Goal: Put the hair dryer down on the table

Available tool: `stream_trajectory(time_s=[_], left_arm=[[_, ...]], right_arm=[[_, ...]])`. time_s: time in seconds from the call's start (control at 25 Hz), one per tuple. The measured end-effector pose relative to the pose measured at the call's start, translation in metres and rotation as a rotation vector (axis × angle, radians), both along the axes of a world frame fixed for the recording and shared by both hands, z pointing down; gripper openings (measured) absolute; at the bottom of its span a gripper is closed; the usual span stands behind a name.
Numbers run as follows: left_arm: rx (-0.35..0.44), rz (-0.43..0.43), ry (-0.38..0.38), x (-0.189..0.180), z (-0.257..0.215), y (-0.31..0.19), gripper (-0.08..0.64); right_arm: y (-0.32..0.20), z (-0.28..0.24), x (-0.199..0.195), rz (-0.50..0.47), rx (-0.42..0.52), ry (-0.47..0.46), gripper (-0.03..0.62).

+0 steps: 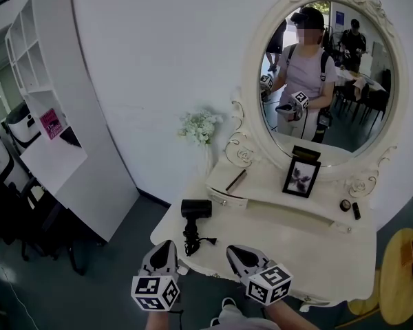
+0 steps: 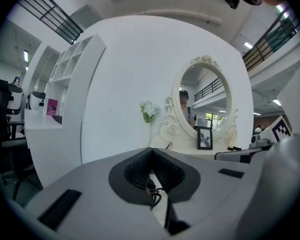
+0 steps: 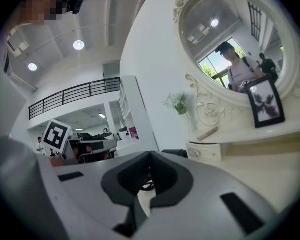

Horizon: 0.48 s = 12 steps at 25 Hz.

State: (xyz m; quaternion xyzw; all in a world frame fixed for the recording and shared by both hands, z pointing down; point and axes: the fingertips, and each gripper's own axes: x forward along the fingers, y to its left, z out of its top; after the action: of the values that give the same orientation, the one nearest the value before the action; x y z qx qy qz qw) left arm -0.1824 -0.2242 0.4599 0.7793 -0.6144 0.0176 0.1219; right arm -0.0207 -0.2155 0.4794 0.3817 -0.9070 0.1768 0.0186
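Note:
The black hair dryer (image 1: 195, 210) lies on the left part of the white dressing table (image 1: 310, 253), with its black cord (image 1: 192, 243) bunched toward the front edge. My left gripper (image 1: 166, 247) hovers just in front of the cord, its jaws shut with nothing between them. My right gripper (image 1: 236, 253) stands beside it over the table's front edge, also shut and empty. In the left gripper view the closed gripper (image 2: 151, 157) points toward the mirror, with the cord (image 2: 154, 196) just below. The right gripper view shows that gripper (image 3: 150, 160) closed, with the hair dryer (image 3: 176, 154) just beyond.
An ornate oval mirror (image 1: 327, 60) rises behind the table. On the raised back shelf sit a framed photo (image 1: 301, 176), a thin brown stick (image 1: 235, 180) and small black items (image 1: 351, 207). White flowers (image 1: 200, 126) stand at the left corner. A white shelf unit (image 1: 55, 115) stands left, a guitar (image 1: 407, 260) right.

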Motion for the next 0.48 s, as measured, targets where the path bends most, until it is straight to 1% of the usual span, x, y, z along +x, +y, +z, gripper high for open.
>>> stream_trajectory(time_s=[0.48], left_arm=[[0.018,0.011,-0.002,0.003,-0.005,0.017,0.000]], right_arm=[[0.008,0.000,-0.007,-0.029,0.006,-0.001,0.002]])
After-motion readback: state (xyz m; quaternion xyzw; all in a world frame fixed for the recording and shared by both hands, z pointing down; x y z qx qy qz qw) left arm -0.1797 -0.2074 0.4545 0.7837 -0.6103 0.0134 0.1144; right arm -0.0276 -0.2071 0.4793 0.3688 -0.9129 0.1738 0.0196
